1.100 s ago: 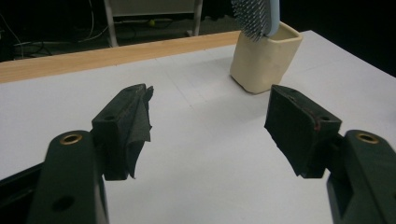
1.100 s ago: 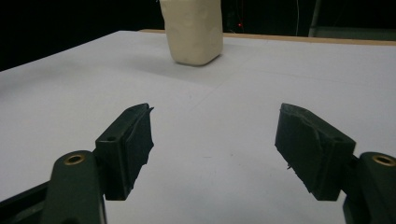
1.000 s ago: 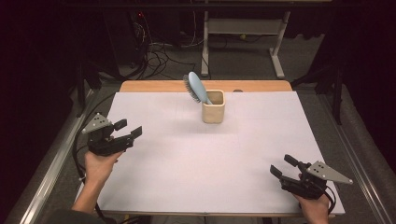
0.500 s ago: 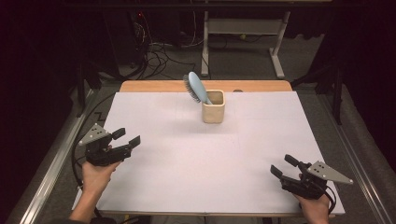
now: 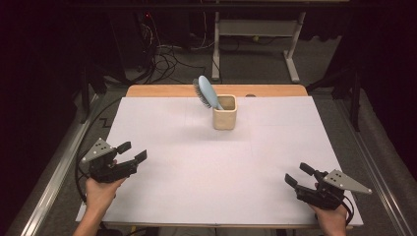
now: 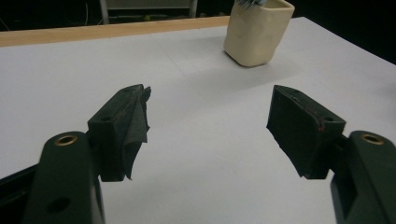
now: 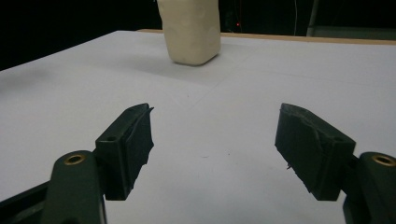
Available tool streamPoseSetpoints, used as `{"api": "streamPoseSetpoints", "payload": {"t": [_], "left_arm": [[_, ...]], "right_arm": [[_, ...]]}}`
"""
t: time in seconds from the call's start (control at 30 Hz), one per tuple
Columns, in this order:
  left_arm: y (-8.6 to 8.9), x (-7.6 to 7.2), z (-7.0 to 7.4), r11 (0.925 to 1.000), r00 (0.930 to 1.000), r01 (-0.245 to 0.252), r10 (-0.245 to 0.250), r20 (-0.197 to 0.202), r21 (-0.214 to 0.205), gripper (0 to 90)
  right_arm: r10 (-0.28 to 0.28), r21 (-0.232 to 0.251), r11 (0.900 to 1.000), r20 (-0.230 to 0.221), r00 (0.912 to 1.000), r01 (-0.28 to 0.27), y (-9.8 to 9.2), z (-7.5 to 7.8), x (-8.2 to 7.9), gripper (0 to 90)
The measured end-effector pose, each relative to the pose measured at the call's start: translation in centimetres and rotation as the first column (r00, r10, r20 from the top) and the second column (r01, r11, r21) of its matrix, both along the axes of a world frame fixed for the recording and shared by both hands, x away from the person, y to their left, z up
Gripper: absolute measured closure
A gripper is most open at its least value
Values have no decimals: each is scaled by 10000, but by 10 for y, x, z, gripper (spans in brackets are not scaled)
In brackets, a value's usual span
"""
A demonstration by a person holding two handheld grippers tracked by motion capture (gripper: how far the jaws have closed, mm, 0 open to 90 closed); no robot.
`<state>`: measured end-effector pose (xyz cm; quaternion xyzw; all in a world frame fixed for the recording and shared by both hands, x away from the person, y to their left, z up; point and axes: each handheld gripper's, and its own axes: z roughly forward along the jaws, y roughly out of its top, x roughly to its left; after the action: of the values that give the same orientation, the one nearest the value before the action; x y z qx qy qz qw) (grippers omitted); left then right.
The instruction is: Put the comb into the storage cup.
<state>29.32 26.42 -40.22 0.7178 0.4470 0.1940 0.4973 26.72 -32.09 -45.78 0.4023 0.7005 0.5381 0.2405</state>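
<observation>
Left gripper (image 5: 132,152) drawn back toward 7 o'clock, lower than before, jaws just opening wider, nothing between. Right gripper (image 5: 297,175) parked at 5 o'clock, spread wide, empty. Hairbrush (image 5: 208,92) already in cup (image 5: 224,113) at 12 o'clock; work apparently finished.
</observation>
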Motion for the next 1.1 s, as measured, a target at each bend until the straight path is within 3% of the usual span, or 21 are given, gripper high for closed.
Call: {"api": "streamPoseSetpoints", "payload": {"t": [0.73, 1.1], "left_arm": [[-3, -10, -18, 9999, 9998, -132, 132, 142, 27, 300], [-2, -13, -27, 9999, 10000, -88, 88, -2, 82, 296]], "right_arm": [[-9, -41, 10000, 14, 10000, 9, 1, 0, 0, 279], [-45, 107, 9999, 18, 10000, 44, 0, 1, 0, 278]]}}
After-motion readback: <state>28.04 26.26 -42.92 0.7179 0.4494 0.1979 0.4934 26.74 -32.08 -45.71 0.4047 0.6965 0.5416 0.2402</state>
